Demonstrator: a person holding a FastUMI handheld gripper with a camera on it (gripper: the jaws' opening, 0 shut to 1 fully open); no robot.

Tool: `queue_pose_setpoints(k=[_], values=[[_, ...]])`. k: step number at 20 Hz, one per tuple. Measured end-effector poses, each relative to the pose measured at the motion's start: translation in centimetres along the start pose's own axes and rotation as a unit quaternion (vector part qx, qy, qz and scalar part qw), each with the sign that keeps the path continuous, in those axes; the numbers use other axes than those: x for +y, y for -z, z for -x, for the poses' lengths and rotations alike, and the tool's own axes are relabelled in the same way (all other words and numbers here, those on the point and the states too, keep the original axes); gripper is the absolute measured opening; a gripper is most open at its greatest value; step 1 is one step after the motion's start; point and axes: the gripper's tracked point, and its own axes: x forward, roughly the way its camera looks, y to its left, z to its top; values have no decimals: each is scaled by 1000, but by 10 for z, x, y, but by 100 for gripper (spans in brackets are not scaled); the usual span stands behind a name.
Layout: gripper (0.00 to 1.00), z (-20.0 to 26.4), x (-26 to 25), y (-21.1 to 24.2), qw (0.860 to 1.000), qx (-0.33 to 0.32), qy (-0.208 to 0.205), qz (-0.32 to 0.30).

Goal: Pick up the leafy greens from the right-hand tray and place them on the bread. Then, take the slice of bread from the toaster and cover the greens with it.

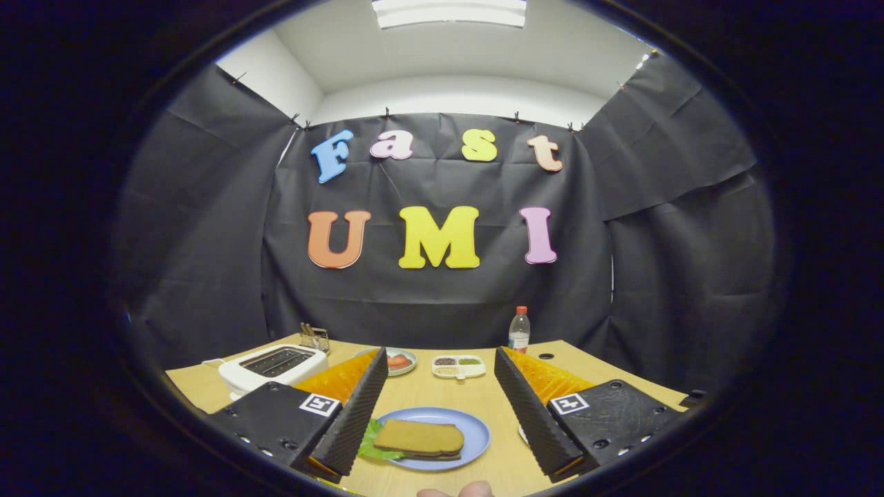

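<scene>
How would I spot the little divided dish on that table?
On the wooden table, look beyond the blue plate that sits between the open gripper fingers, toward the wall. The divided dish is white and oblong with small compartments, unlike the round plate and bottle beside it.

Gripper (pixel 442 414) held level, fingers (pixel 356 407) spread wide apart (nothing pressed between them). Fingertips of a hand (pixel 456 491) just showing, near.

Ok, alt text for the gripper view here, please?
The tool is open, fingers spread to either side of a blue plate where a bread slice covers leafy greens. Beyond sit a white toaster, a divided condiment dish and a bottle on the wooden table.
</scene>
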Motion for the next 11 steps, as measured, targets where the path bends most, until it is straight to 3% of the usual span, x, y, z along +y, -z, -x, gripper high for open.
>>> queue_pose_setpoints(k=[11], values=[[95,-3,4,-1,1000,0,-2,-6]])
